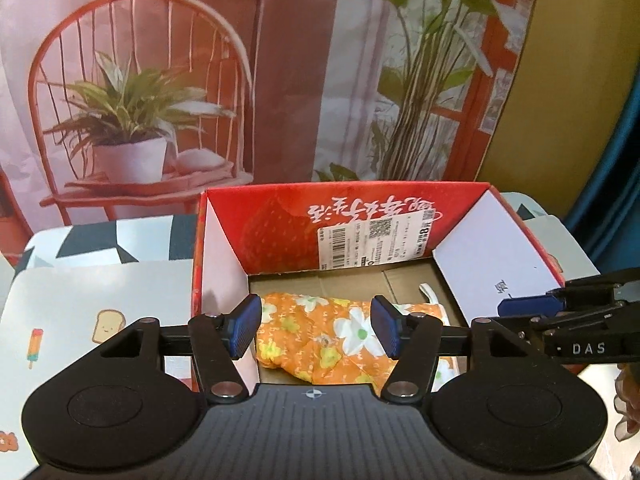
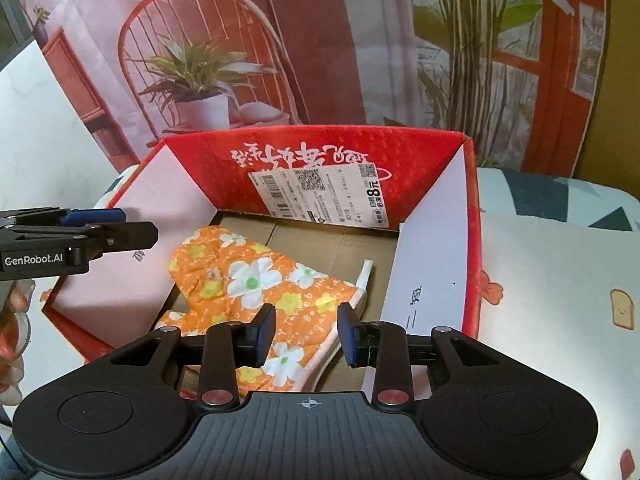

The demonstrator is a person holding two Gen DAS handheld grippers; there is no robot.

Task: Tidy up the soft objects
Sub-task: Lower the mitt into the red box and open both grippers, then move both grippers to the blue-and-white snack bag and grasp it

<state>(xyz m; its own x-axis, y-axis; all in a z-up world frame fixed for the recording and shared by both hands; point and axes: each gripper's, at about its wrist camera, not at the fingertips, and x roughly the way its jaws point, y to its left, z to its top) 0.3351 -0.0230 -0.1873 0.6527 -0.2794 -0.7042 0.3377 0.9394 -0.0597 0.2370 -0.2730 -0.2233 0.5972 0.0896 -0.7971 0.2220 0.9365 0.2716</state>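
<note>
**Orange mitt lies in the red box, both hand-held grippers loose above it**

At the far left of the left wrist view, a pale mat [image 1: 100, 300] printed with a slice of toast and an ice lolly covers the table, and a cloth with dark triangles [image 1: 100, 240] shows behind it. Next comes the red cardboard box [image 1: 280, 216], open at the top, its inner side flaps white and its far wall carrying a white shipping label [image 1: 376, 240] and white brush lettering seen upside down. On the brown cardboard floor of the box lies the orange oven mitt [image 1: 320, 336], quilted and printed with white and yellow flowers, its white-trimmed cuff toward the right wall.

The left hand-held gripper [image 1: 316, 330] hangs over the near edge of the box with its blue pads well apart; the mitt shows in the gap between them, below the pads, and neither pad presses on it. To its right, the right hand-held gripper [image 1: 532, 304] reaches in from the side over the box's right flap.

In the right wrist view the right hand-held gripper [image 2: 306, 334] stands with a narrower gap, its pads apart above the cuff end of the mitt [image 2: 256, 280] and not closed on it. The left hand-held gripper [image 2: 96, 216] enters at that view's left edge. Behind everything hangs a backdrop [image 2: 208, 60] picturing a red chair with a potted plant.
</note>
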